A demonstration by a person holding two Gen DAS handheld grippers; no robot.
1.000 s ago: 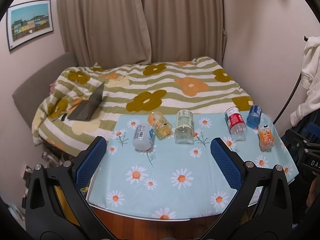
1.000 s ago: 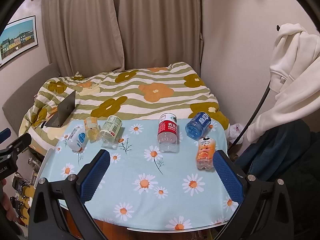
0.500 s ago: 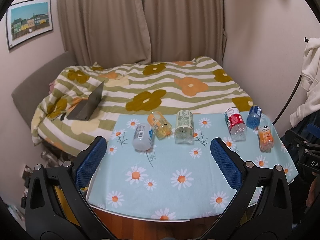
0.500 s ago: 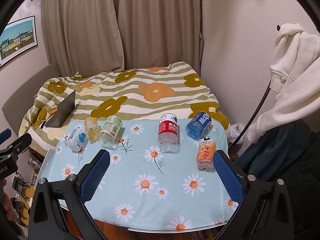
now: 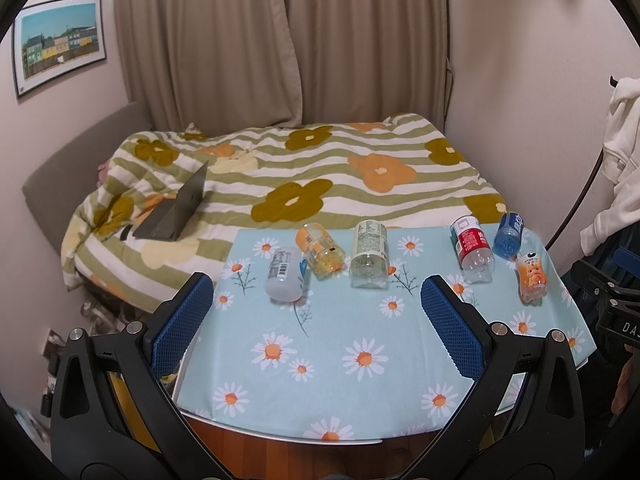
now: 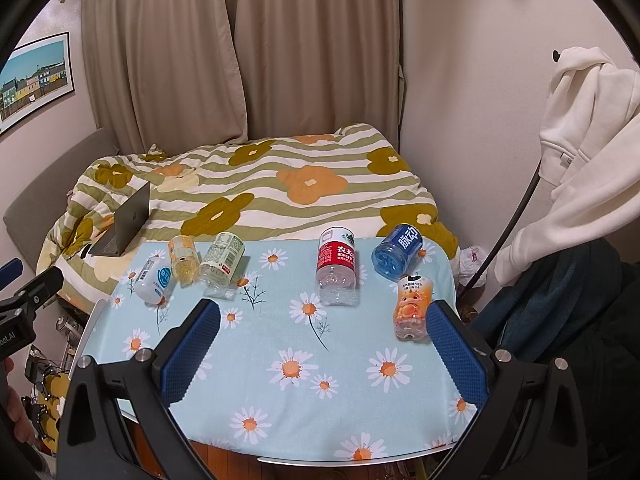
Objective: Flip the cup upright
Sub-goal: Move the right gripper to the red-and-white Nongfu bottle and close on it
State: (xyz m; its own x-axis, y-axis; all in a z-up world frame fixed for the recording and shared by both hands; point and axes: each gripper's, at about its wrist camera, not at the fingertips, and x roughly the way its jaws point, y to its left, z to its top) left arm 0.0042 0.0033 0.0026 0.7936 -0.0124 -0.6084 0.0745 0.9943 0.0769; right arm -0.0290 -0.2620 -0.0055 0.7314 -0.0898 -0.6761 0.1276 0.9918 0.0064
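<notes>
Several plastic bottles lie on their sides along the far edge of a table with a light-blue daisy cloth. From left: a white one, a yellow-orange one, a green-labelled clear one, a red-labelled one, a blue one and an orange cartoon one. They also show in the right wrist view: white, red-labelled, blue, orange. My left gripper and right gripper are both open and empty, held above the table's near edge.
Behind the table is a bed with a striped flower quilt and an open laptop on it. A white hoodie hangs at the right over dark clothing. The table's near rim is close below the grippers.
</notes>
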